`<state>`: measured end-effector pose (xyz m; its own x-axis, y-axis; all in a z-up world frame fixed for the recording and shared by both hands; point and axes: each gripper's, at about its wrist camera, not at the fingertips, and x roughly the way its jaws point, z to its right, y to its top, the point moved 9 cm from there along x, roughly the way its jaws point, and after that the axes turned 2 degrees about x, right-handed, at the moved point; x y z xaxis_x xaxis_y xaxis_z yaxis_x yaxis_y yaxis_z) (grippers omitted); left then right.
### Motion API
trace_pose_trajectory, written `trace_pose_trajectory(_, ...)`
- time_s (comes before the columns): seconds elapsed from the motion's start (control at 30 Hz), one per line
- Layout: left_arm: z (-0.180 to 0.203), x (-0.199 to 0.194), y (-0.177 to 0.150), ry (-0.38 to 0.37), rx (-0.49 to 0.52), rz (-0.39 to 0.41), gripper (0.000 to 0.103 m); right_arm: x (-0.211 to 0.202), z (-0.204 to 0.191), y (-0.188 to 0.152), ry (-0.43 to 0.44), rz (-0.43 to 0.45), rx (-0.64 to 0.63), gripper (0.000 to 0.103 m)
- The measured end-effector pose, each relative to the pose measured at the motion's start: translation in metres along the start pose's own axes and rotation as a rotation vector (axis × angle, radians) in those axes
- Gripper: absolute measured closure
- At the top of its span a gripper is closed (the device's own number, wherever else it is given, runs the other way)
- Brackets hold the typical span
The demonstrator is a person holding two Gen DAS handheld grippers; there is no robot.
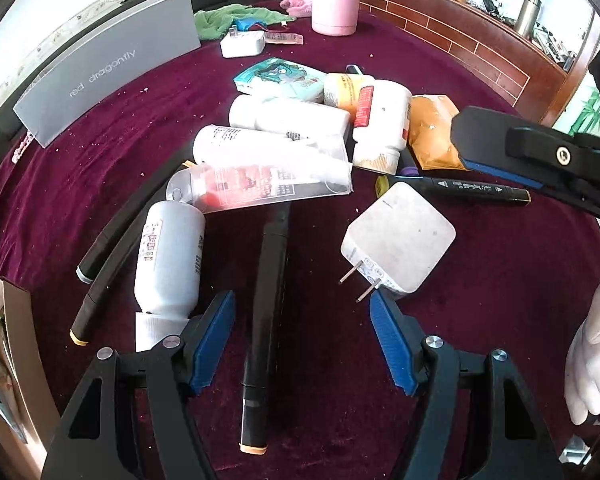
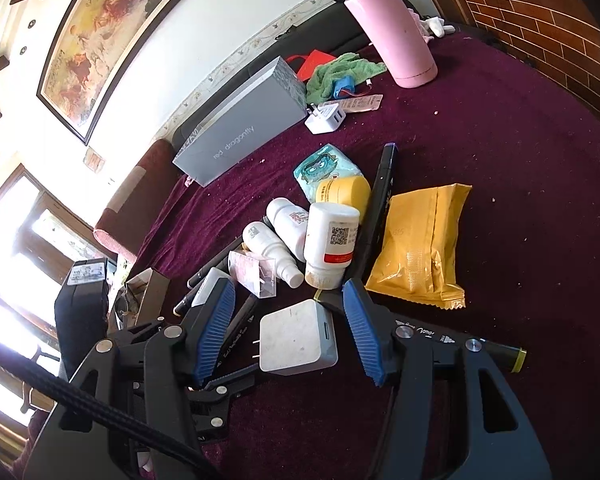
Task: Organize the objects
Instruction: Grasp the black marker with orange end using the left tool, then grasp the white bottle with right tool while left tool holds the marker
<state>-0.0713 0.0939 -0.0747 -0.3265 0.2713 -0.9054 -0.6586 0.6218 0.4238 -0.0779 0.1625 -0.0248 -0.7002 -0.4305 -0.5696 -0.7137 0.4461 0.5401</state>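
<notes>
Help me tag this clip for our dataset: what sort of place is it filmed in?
Most likely a lived-in room in a home. A framed painting hangs on the wall, a maroon cloth-covered table carries household clutter such as a pink thermos and medicine bottles, and a brick-patterned wooden partition stands behind it.

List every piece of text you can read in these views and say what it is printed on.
"red dragonfly": on the grey box.
QR code, not decodable: on the white pill bottle.
Too small or blurred to read: labels on the white bottles, script on the black marker, the tissue pack, the clear packet.
</notes>
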Motion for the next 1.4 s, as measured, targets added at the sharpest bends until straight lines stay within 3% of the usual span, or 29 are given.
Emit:
trace_pose_trajectory(0.1, 0.001, 0.0, 0.0, 0.008, -0.009, 0.006, 0.04, 0.001, -0.001, -0.001, 0.002, -0.003, -0.001, 0.046)
trace_pose_trajectory(0.17, 0.002, -0.002, -0.002, 0.015, -0.025, 0.01, 0.046, 0.002, 0.001, -0.002, 0.003, -0.005, 0.006, 0.043)
trace_pose_trajectory(0.2, 0.004, -0.003, -0.002, 0.021, -0.03, 0.015, 0.055, 0.002, 0.001, -0.002, 0.005, -0.007, 0.01, 0.042)
trace_pose_trajectory(0.23, 0.004, -0.004, -0.002, 0.028, -0.045, 0.019, 0.071, 0.003, 0.001, -0.002, 0.007, -0.008, 0.013, 0.042)
trace_pose_trajectory(0.3, -0.002, -0.007, -0.003, 0.033, -0.128, 0.017, 0.092, 0.004, 0.001, -0.002, 0.006, -0.01, 0.013, 0.042)
trace_pose_trajectory(0.5, -0.014, -0.025, -0.027, -0.051, -0.29, 0.061, 0.092, 0.011, -0.001, -0.006, -0.003, -0.038, -0.02, 0.042)
trace_pose_trajectory(0.73, -0.032, -0.077, -0.068, -0.042, -0.388, 0.171, 0.092, 0.022, -0.008, -0.018, -0.04, -0.08, -0.09, 0.042)
trace_pose_trajectory(0.93, -0.055, -0.111, -0.094, -0.028, -0.463, 0.251, 0.091, 0.013, -0.023, -0.021, -0.092, -0.041, -0.151, 0.042)
trace_pose_trajectory(1.07, -0.067, -0.121, -0.109, -0.025, -0.498, 0.279, 0.091, 0.019, -0.059, -0.033, -0.037, -0.112, -0.178, 0.042)
trace_pose_trajectory(1.17, -0.073, -0.129, -0.12, -0.034, -0.522, 0.299, 0.091, 0.034, -0.07, -0.031, -0.088, -0.141, -0.176, 0.042)
trace_pose_trajectory(1.3, -0.081, -0.14, -0.134, -0.027, -0.534, 0.325, 0.091, 0.06, -0.084, -0.03, -0.187, -0.226, -0.304, 0.042)
trace_pose_trajectory(1.4, -0.089, -0.144, -0.141, -0.025, -0.555, 0.343, 0.091, 0.068, -0.099, -0.039, -0.127, -0.29, -0.286, 0.042)
